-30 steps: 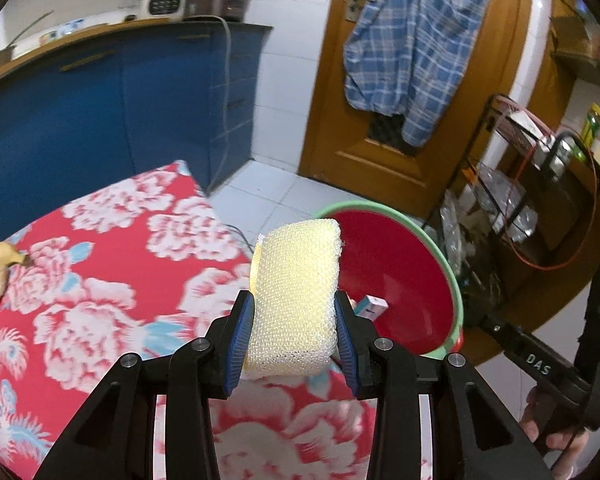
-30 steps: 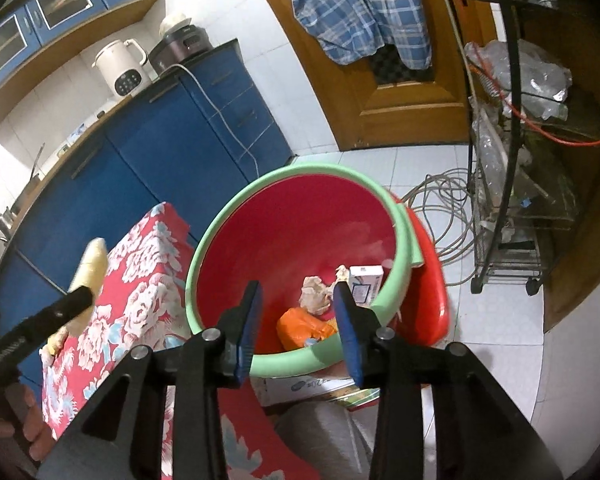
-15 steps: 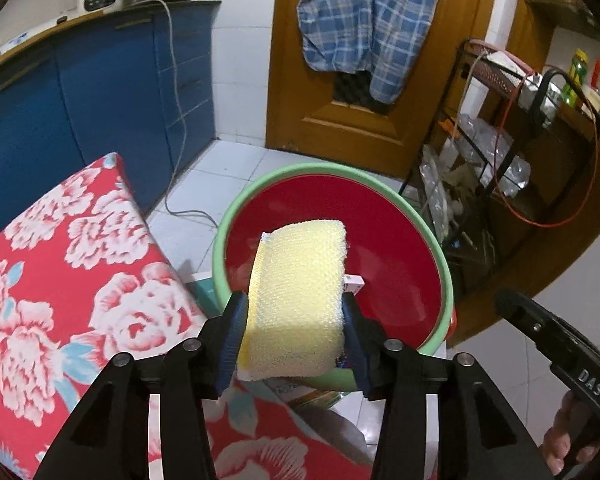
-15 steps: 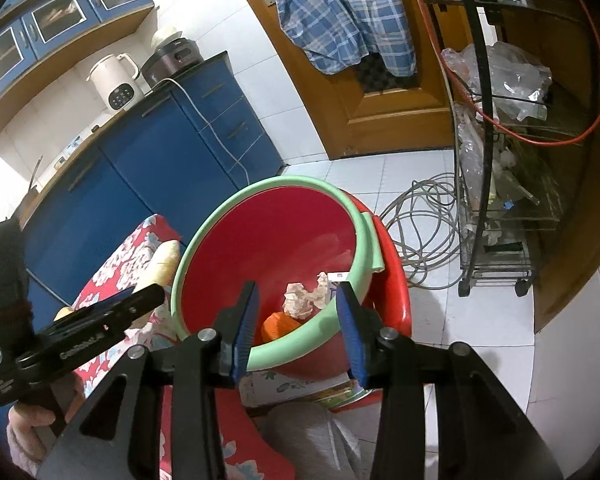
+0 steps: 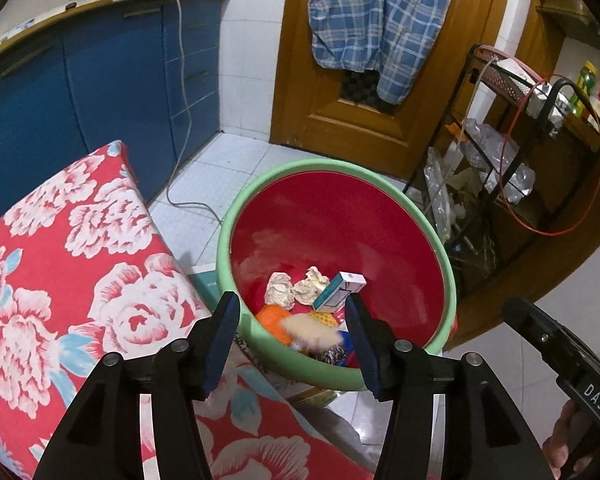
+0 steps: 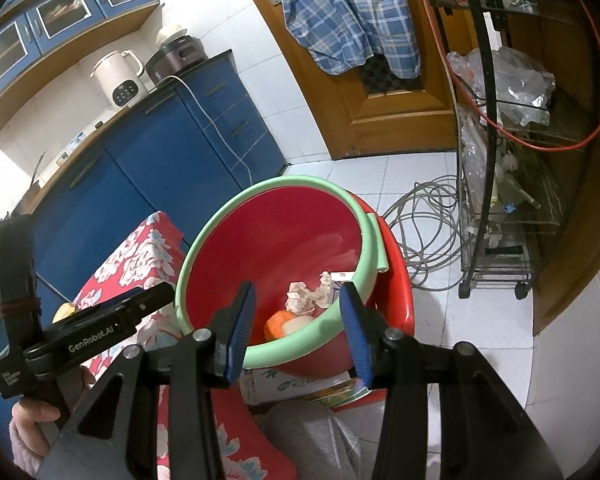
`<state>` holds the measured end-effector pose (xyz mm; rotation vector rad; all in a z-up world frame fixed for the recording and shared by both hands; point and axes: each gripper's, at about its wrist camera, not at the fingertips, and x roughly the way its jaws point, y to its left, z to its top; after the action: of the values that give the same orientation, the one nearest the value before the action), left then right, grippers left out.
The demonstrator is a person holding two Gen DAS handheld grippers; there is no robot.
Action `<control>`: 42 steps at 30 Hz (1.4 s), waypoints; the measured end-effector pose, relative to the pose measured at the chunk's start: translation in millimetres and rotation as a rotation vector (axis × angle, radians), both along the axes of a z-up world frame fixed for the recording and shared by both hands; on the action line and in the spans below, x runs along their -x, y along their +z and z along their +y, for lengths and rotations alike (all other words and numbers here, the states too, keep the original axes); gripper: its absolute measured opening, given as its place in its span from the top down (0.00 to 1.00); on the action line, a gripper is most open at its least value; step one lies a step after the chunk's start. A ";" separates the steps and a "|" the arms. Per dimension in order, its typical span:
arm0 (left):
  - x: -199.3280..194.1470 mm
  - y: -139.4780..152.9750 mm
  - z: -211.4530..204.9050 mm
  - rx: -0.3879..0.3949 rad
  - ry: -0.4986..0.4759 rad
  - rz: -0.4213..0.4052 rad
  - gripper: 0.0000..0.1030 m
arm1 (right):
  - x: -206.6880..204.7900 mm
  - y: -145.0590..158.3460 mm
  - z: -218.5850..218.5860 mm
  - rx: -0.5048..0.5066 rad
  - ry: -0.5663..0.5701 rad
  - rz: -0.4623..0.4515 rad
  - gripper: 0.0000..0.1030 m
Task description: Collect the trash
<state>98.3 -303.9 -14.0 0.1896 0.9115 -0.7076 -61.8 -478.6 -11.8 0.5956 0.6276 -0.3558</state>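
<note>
A red basin with a green rim [image 5: 228, 240] [image 6: 188, 264] stands beside the table. In it lie crumpled paper balls [image 5: 280, 294] [image 6: 300, 302], a small carton [image 5: 338, 292], an orange piece [image 5: 274, 318] and other scraps. A pale yellow foam net [image 5: 312, 334] is blurred in mid-fall just inside the near rim. My left gripper [image 5: 292, 340] is open and empty above the near rim. My right gripper [image 6: 298, 336] is open and empty, also over the near rim.
The table has a red floral cloth [image 5: 80, 260] on the left. A banana [image 6: 66, 312] lies on it. A black wire rack [image 6: 500, 200] with bags stands at the right. A coiled cable [image 6: 424, 232] lies on the tiled floor. Blue cabinets [image 5: 100, 80] are behind.
My left gripper has moved over the basin and opened, letting go of the foam net, which now drops into the basin. The right gripper has opened wider and drawn back slightly.
</note>
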 end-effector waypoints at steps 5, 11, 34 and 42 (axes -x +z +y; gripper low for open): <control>4.1 7.0 13.7 0.013 0.017 -0.004 0.46 | 1.0 7.3 7.2 0.010 0.019 -0.011 0.53; 10.7 17.7 42.4 0.025 0.076 -0.023 0.42 | 1.9 18.0 24.6 0.029 0.053 -0.031 0.47; 57.7 61.5 193.9 0.056 0.421 -0.168 0.25 | -0.8 49.6 139.2 0.142 0.273 -0.076 0.19; 75.7 68.9 228.8 0.061 0.516 -0.200 0.24 | 2.7 56.5 166.2 0.169 0.314 -0.111 0.12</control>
<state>22.6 -75.1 54.9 -0.0325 0.7044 -0.2314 -64.6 -312.4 44.7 0.3450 0.5670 -0.0793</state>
